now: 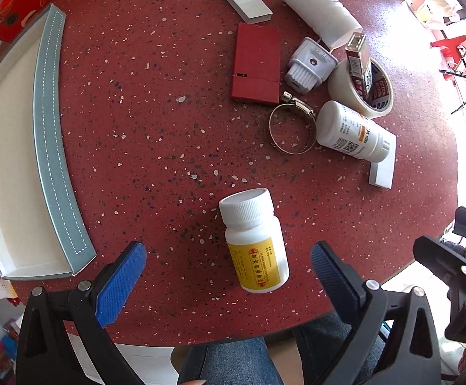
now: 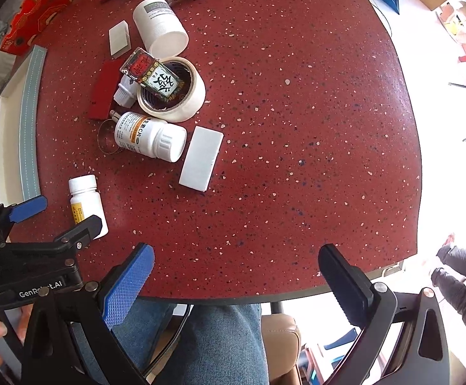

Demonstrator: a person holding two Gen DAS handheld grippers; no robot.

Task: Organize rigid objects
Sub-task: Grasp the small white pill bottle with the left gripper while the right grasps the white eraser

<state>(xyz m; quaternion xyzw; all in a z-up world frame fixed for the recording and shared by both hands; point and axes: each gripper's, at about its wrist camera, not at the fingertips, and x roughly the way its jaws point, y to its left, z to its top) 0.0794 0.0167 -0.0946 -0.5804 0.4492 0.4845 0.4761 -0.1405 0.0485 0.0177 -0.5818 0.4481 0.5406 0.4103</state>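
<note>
Glossy white plastic bottle [image 1: 253, 240] on a smooth speckled red table [image 1: 156, 122]; shiny metal clamp [image 1: 292, 128].

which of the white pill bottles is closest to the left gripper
The yellow-labelled bottle, lying alone between the open fingers of the left gripper. The orange-striped bottle lies farther off in the clutter.

Box [image 2: 154, 75] apparently inside tape roll [image 2: 197, 96].

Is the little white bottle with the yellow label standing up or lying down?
Standing up. The yellow-label bottle stands on its base on the red table, white cap on top, between the open left gripper's fingers.
</note>
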